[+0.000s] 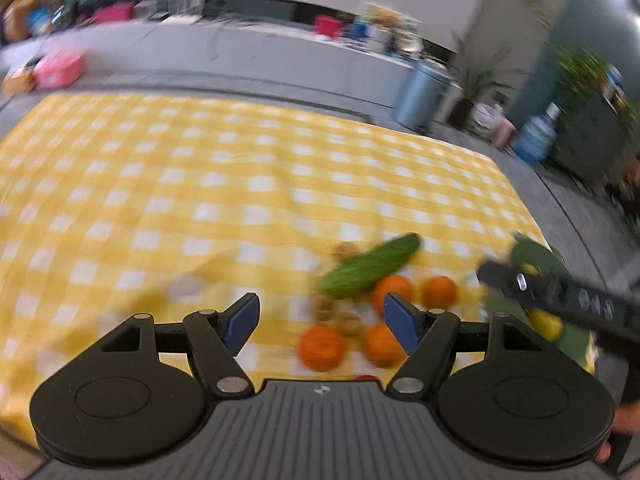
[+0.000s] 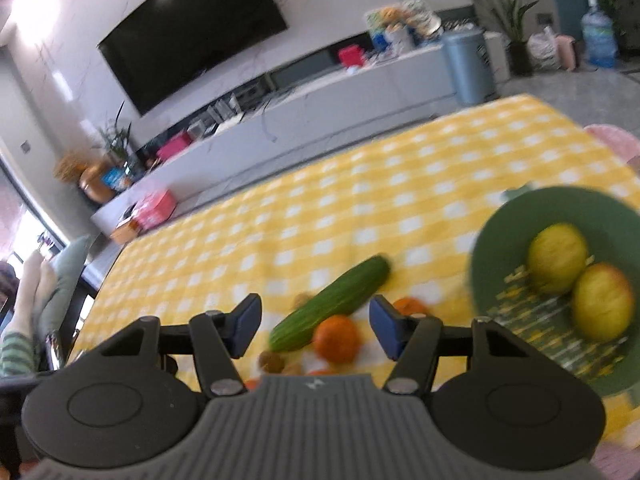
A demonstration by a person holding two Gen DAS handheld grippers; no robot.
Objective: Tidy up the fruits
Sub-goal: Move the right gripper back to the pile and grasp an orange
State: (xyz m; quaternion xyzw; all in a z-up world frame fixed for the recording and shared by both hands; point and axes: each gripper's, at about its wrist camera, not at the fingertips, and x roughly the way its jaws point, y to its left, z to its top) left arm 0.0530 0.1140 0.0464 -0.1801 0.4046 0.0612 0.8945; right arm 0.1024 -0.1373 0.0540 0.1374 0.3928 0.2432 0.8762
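Four oranges (image 1: 321,347) lie loose on the yellow-and-white checked tablecloth (image 1: 160,184), grouped near its right front corner, and we count one long green cucumber (image 1: 370,271) lying slantwise just behind them, with a few small brown nuts (image 1: 347,322) scattered among the fruit. Two yellow-green apples (image 2: 557,258), one with a reddish blush, sit touching each other inside a green bowl (image 2: 500,240) that stands close to the cloth's right edge, just beside the oranges. Both views are blurred, so we cannot make out finer detail on the skins; the oranges look round and bright, and the cucumber is dark green. Our left gripper (image 1: 322,322) hovers above the oranges with its blue pads set wide apart and nothing between them held. Our right gripper (image 2: 314,326) hangs over the cucumber's near end and one orange, its jaws about half parted and grasping nothing; in the left view its black arm crosses in front of the bowl. One dark television (image 2: 192,32) hangs on the wall beyond the table.
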